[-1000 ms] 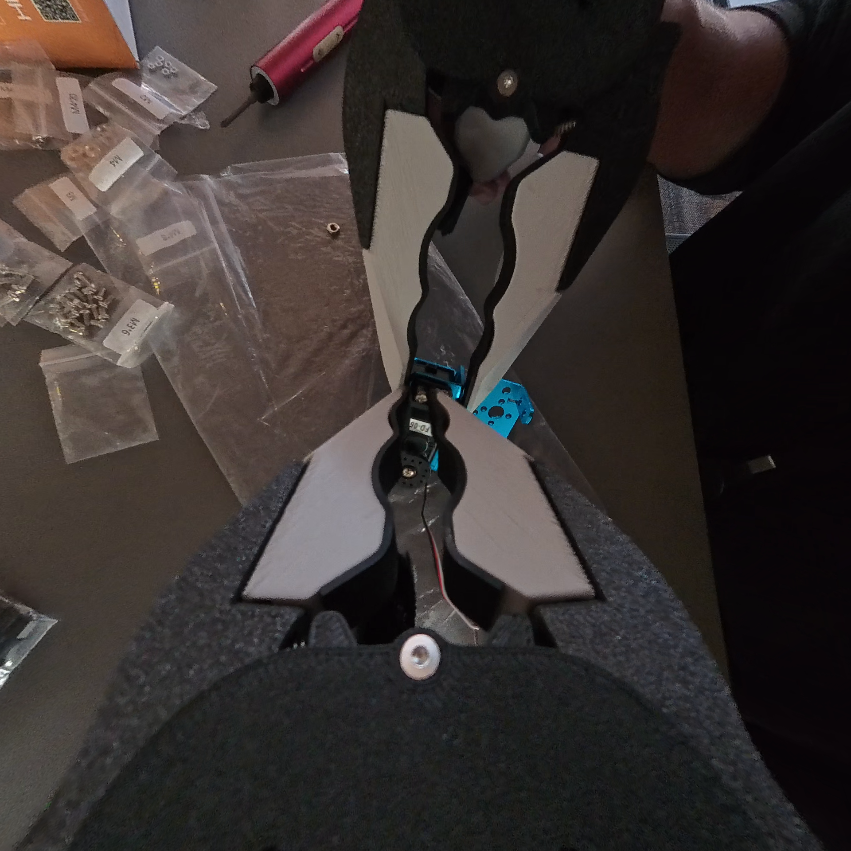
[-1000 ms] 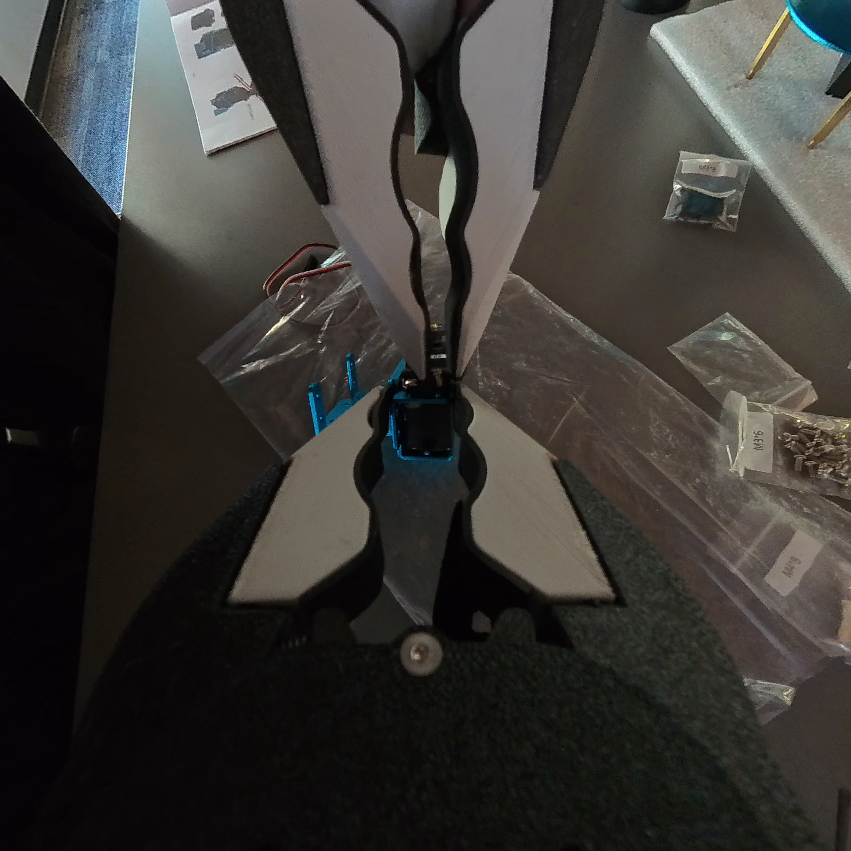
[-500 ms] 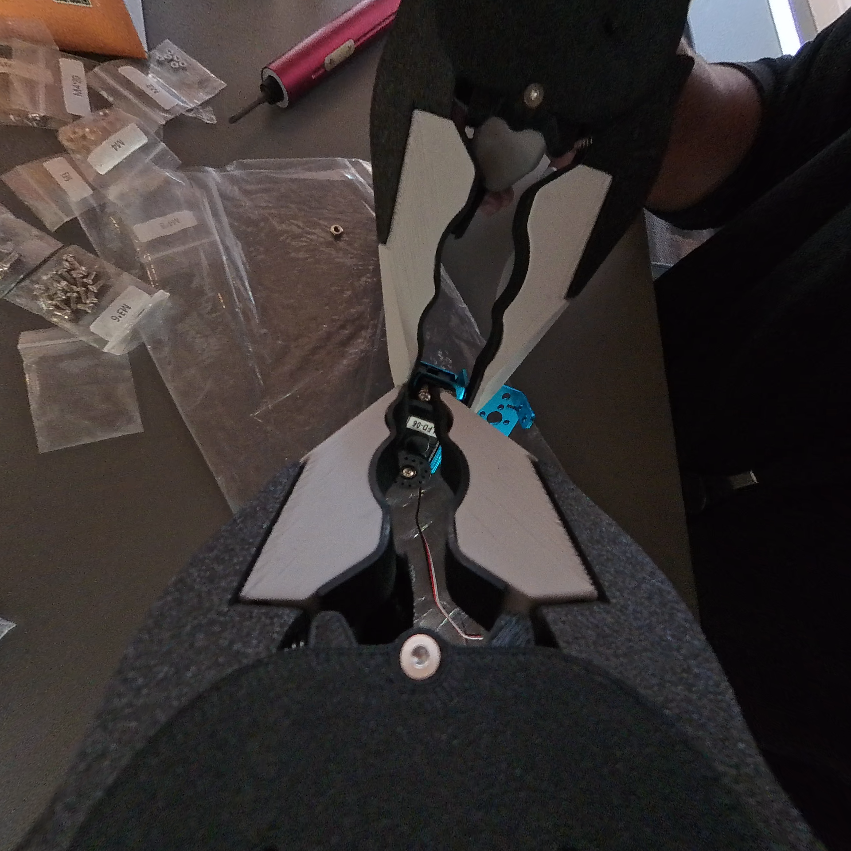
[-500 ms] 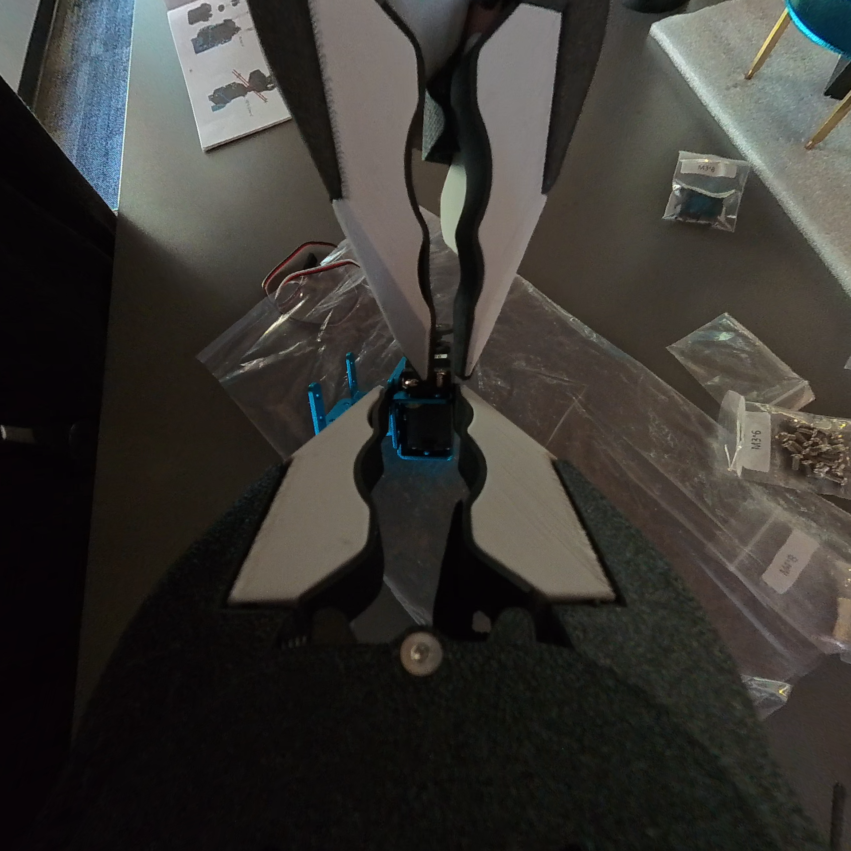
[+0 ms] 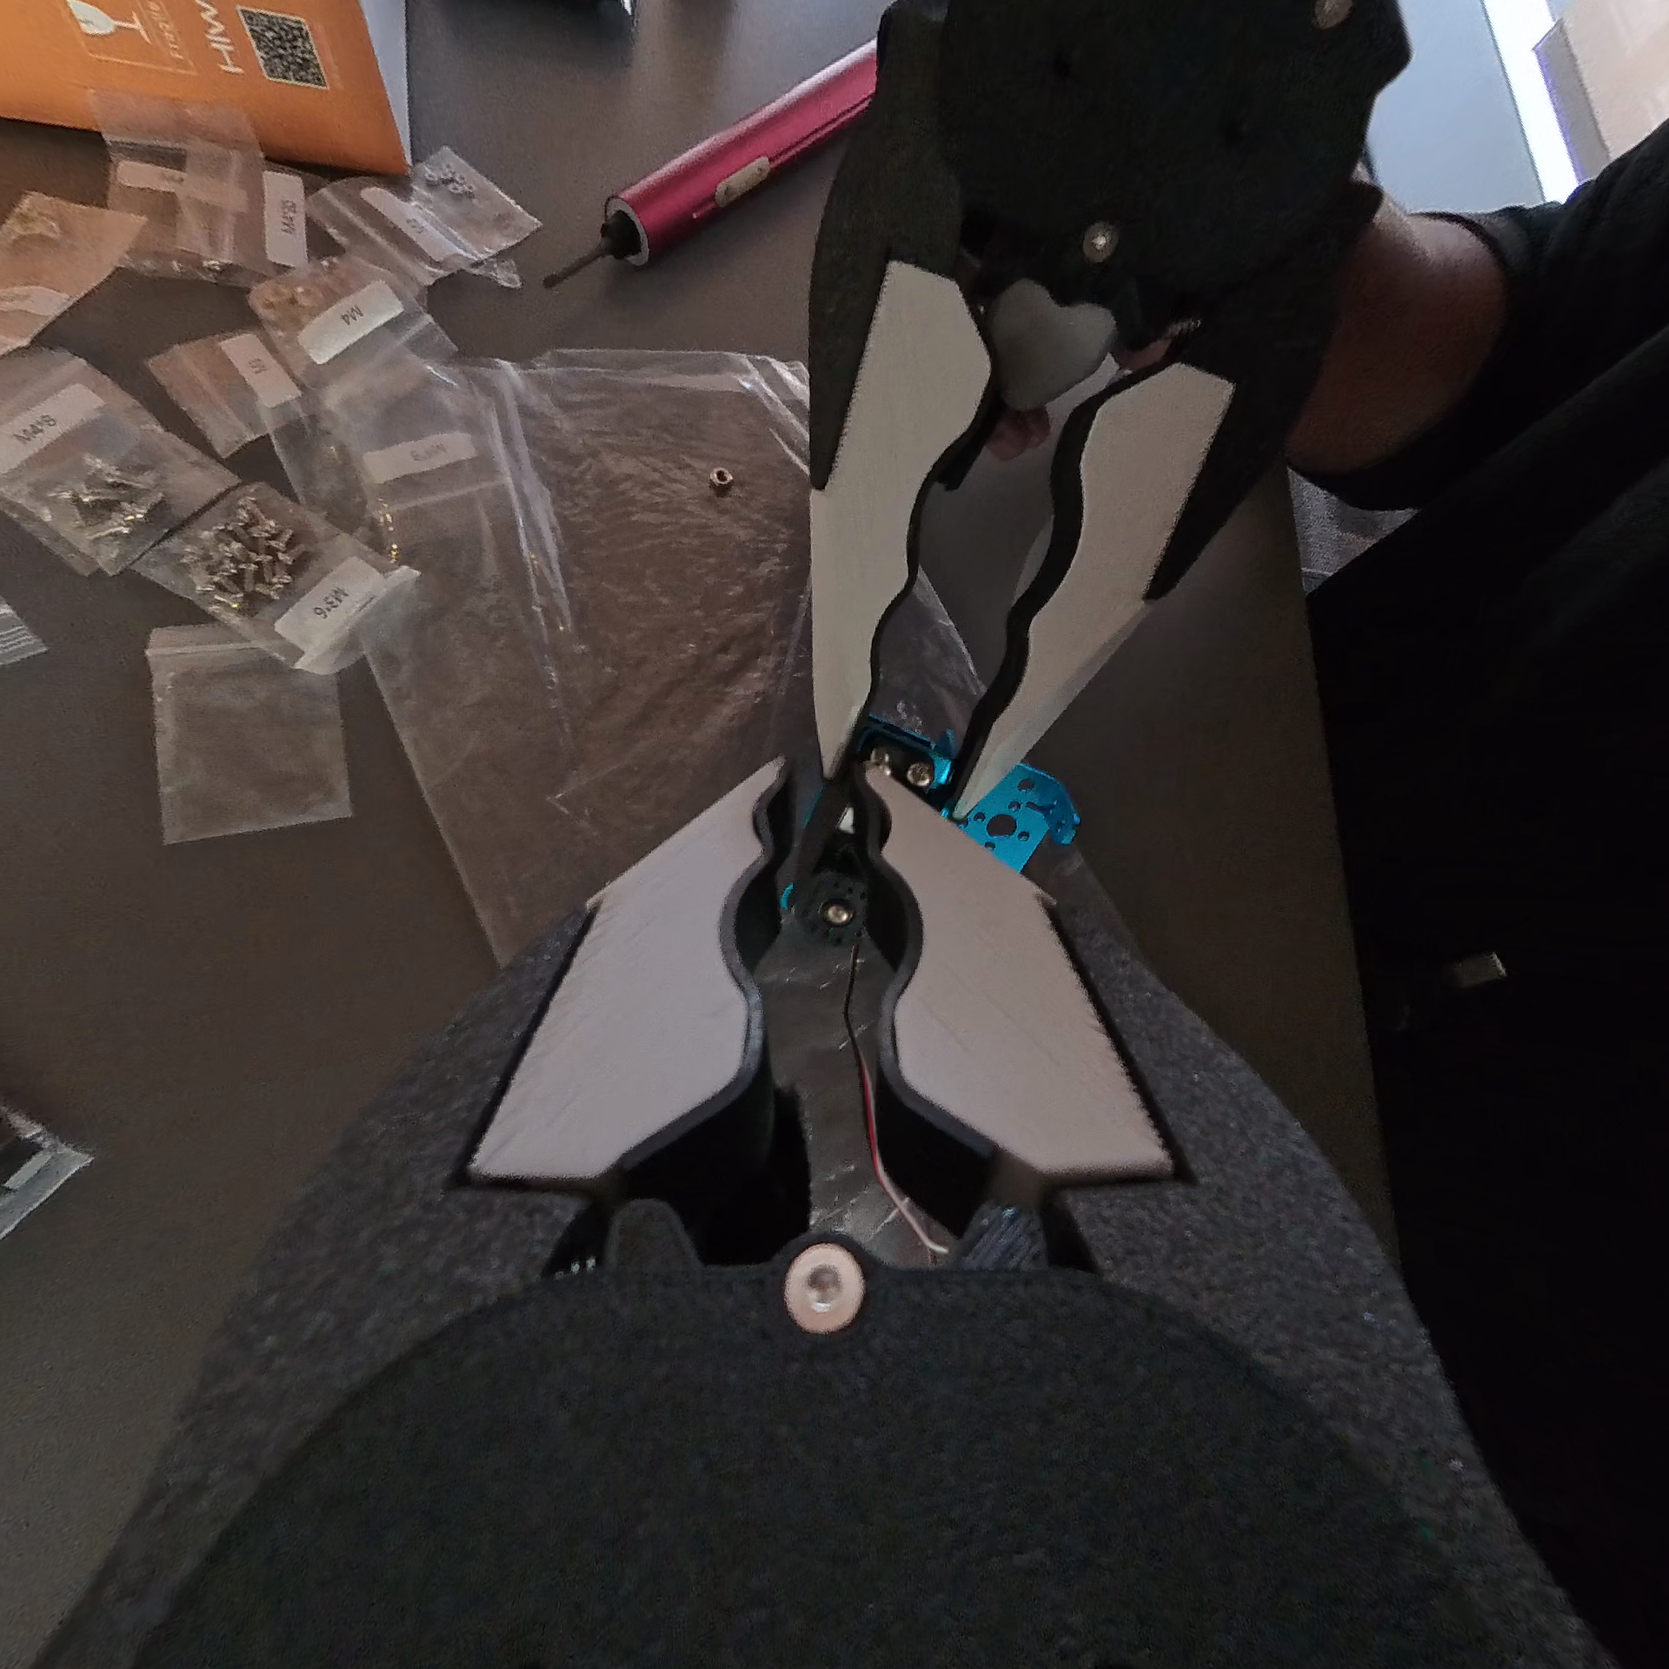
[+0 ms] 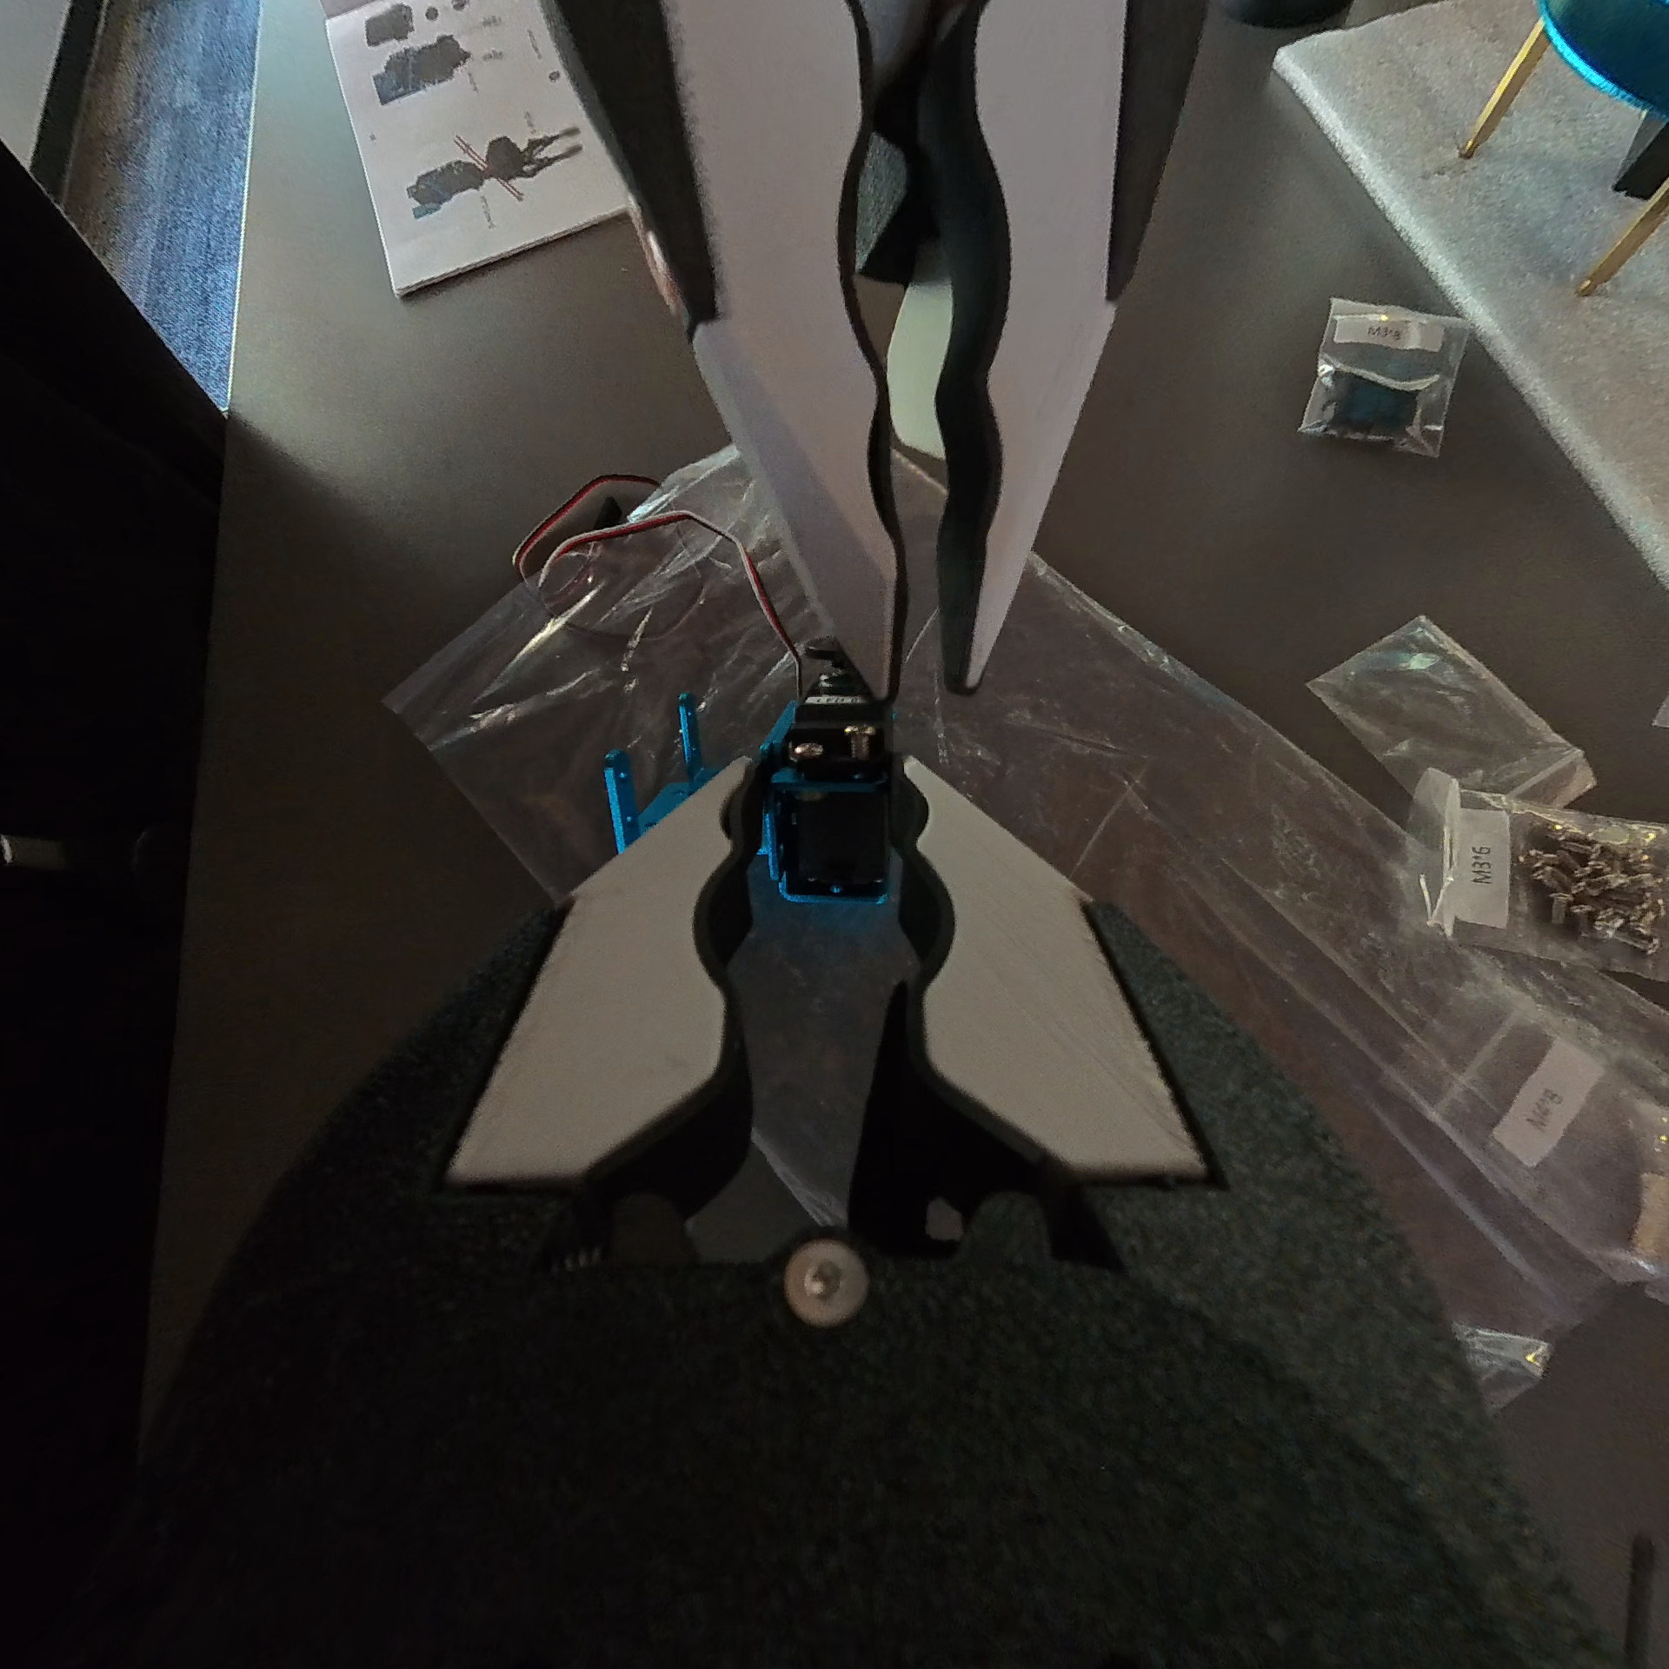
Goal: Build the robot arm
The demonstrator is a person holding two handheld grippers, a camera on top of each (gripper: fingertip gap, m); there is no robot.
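Observation:
My right gripper (image 6: 826,768) is shut on a blue metal bracket (image 6: 831,890) that carries a small black servo (image 6: 835,722). It holds them just above a clear plastic bag (image 6: 1129,813). It also shows in the left wrist view (image 5: 903,777), coming in from the top. My left gripper (image 5: 820,768) stands with a narrow gap between its fingers. In the right wrist view (image 6: 921,691) one fingertip (image 6: 871,668) touches the servo's top corner and the gap beside it is empty. The servo's black horn (image 5: 835,903) and red and white wire (image 5: 871,1111) show between my left fingers.
A second blue bracket (image 5: 1016,822) lies by the right gripper. A red electric screwdriver (image 5: 750,172), an orange box (image 5: 181,72), several screw bags (image 5: 262,560) and a brass nut (image 5: 720,479) lie around. An instruction sheet (image 6: 479,153) lies beyond. The table edge (image 5: 1310,813) is close. Only a small space, under 4 cm, lies between the two pairs of fingers.
My left gripper has slid sideways off the servo, which sat between its tips before. The servo looks tilted in the left view. The right gripper's hold on the bracket is unchanged.

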